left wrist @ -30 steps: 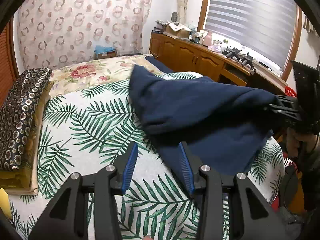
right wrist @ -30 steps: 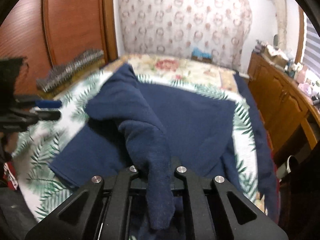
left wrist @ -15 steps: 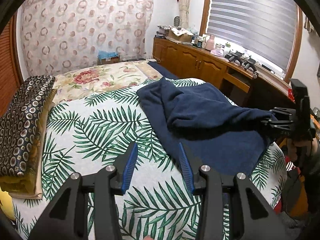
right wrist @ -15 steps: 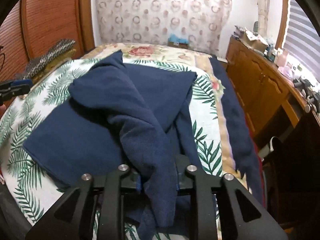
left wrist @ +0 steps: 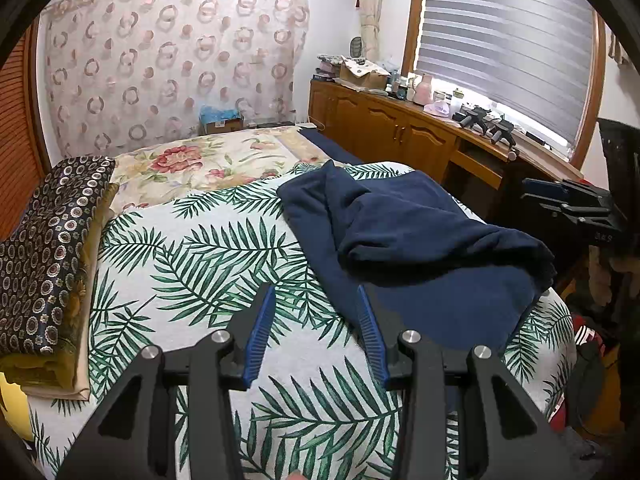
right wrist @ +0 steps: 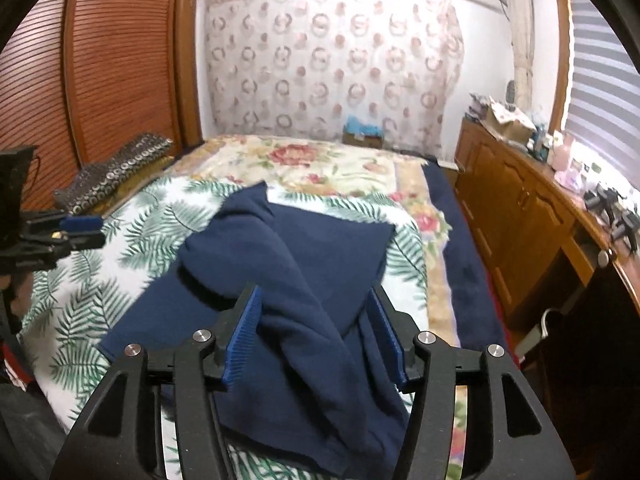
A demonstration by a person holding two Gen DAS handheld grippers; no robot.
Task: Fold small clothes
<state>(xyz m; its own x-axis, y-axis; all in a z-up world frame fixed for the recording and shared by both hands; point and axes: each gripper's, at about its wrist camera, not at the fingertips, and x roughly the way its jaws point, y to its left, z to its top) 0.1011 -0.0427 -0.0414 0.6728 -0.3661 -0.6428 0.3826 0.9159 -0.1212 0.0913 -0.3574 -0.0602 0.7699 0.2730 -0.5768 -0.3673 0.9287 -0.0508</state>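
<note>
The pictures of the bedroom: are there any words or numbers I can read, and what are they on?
No text can be read anywhere.
Faint marks on the right gripper, seen from the left wrist camera: too blurred to read.
The cardboard box on the wooden cabinet: shows no legible print.

Palm-leaf bedspread over bed; floral blanket beyond it. Dark patterned pillow stacked at left edge. Ring-print curtain on far wall, blue box at its foot. Wooden cabinet under window, top cluttered. Striped blind. Louvred wooden door beside pillow.
</note>
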